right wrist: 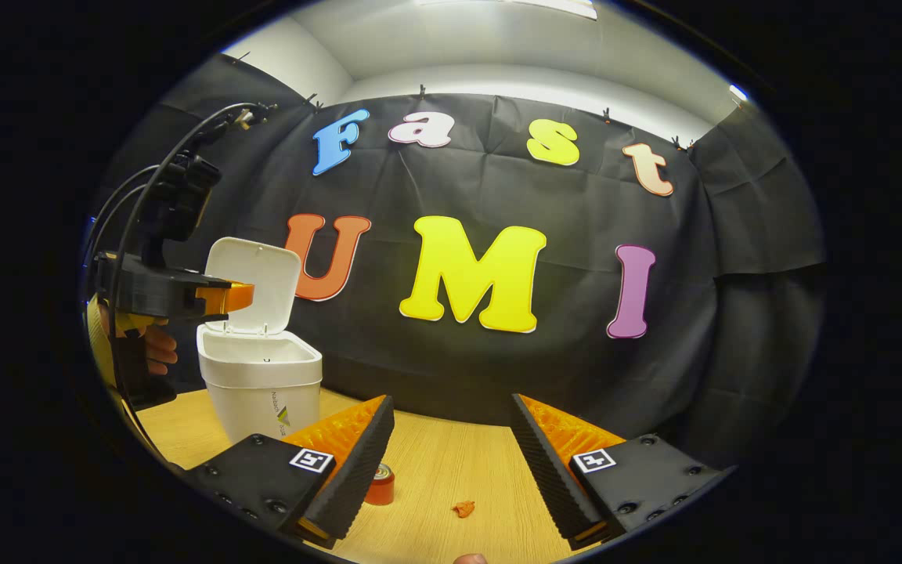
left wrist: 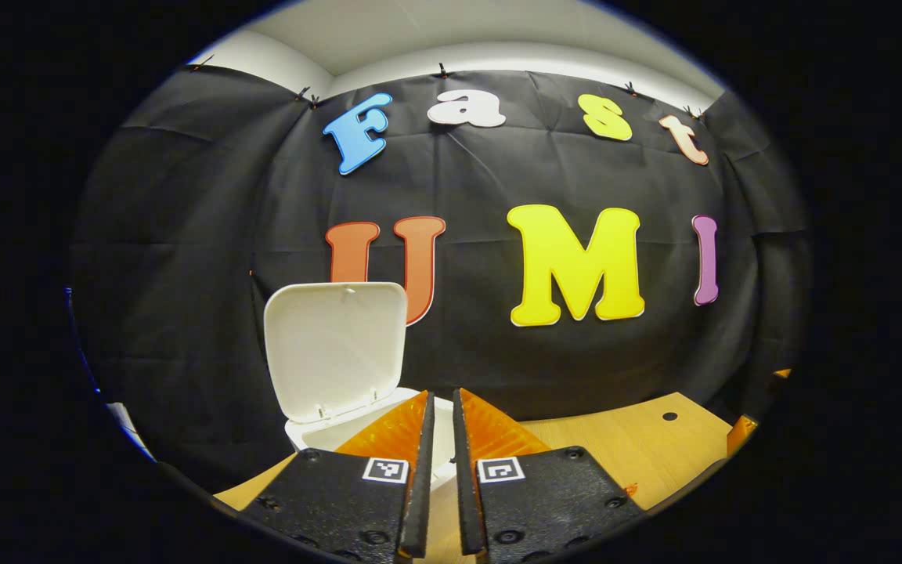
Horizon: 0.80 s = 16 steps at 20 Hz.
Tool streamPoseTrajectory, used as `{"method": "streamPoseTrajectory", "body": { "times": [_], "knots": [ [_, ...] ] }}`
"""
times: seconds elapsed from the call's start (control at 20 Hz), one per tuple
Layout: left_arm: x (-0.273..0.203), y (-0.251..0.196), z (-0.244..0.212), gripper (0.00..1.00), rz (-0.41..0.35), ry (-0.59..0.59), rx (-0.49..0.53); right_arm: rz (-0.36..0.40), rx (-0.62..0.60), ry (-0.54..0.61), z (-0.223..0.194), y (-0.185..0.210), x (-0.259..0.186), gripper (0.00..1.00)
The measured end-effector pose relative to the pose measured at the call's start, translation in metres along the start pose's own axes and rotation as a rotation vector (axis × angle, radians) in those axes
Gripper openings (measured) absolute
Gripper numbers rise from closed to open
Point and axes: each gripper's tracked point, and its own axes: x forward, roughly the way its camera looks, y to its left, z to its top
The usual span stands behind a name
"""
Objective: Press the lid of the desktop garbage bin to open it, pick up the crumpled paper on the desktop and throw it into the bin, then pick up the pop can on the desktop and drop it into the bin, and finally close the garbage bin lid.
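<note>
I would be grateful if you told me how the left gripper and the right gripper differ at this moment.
The left gripper has its jaws nearly together, with a narrow slit between them and nothing held; the right gripper stands wide open. The left gripper sits high, next to the open garbage bin; the right gripper is farther from the bin, looking down at the pop can on the desktop. Both are empty.

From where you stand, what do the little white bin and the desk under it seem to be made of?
The garbage bin looks like smooth moulded plastic: matte white, even walls, with a thin hinged lid standing open. The desk looks like pale wood or wood-grain laminate; fine streaks run along it, but the frames can't settle which.
</note>
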Motion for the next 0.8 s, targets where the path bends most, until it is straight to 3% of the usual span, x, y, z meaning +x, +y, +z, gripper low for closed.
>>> {"method": "streamPoseTrajectory", "body": {
  "times": [0.05,0.25,0.6,0.65,0.7,0.8],
  "knots": [
    [-0.002,0.001,0.000,0.28,0.004,0.000,-0.007,0.001,0.004,0.008,-0.003,-0.001,0.002,0.95],
    [-0.010,0.002,0.004,0.54,0.013,-0.014,-0.024,0.004,0.034,0.104,-0.034,-0.006,0.013,0.95],
    [-0.017,0.007,0.008,0.80,0.049,-0.020,-0.021,-0.025,0.082,0.336,-0.119,-0.022,0.042,0.95],
    [-0.018,0.006,0.008,0.90,0.051,-0.019,-0.023,-0.029,0.078,0.375,-0.132,-0.024,0.048,0.95],
    [-0.018,0.006,0.007,0.84,0.053,-0.018,-0.027,-0.034,0.074,0.413,-0.146,-0.027,0.052,0.95],
    [-0.019,0.008,0.008,0.91,0.063,-0.022,-0.029,-0.042,0.064,0.472,-0.168,-0.031,0.061,0.95]
  ]
}}
